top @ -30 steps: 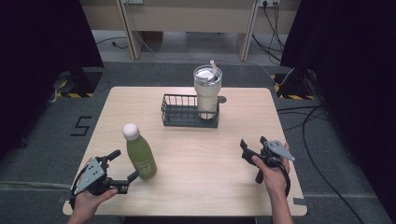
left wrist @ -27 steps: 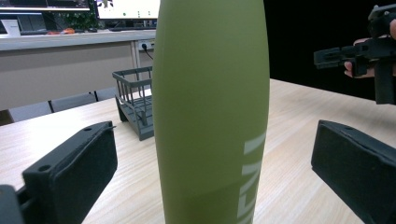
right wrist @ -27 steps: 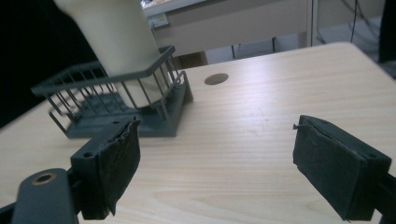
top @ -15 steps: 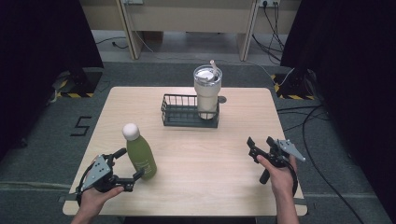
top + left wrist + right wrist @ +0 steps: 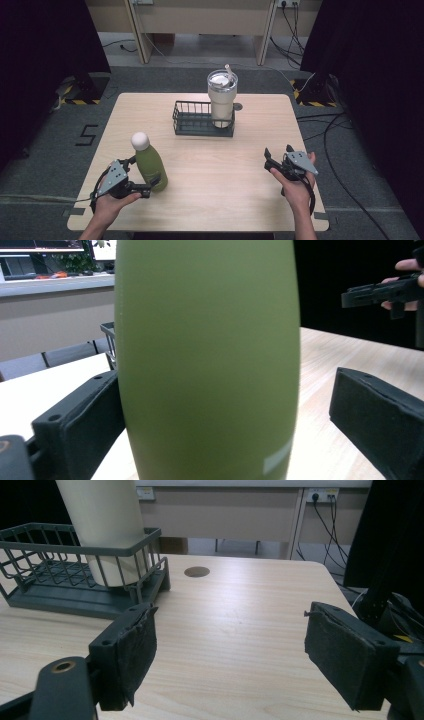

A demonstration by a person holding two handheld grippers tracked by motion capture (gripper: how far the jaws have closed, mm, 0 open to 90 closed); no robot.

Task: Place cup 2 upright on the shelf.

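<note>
My left hand-held gripper (image 5: pixel 145 176) has its jaws around the green bottle (image 5: pixel 149 165), closing in, one pad touching, the other just clear. Right of the bottle, my right hand-held gripper (image 5: pixel 278 155) stands spread, empty. Beyond the bottle, the basket (image 5: pixel 192 122) holds a tumbler (image 5: pixel 222 99).

A: Between the left gripper's (image 5: pixel 145 181) jaws, what finish has the green bottle (image 5: pixel 207 360)?

B: Smooth and matt, with a white cap. The jaw pads look like rough black foam.

A: And ahead of the right gripper (image 5: pixel 230 655)?

B: A pale wood-grain table (image 5: pixel 240 625), matt; a dark wire basket (image 5: pixel 75 575); a smooth cream tumbler (image 5: pixel 222 100).
</note>
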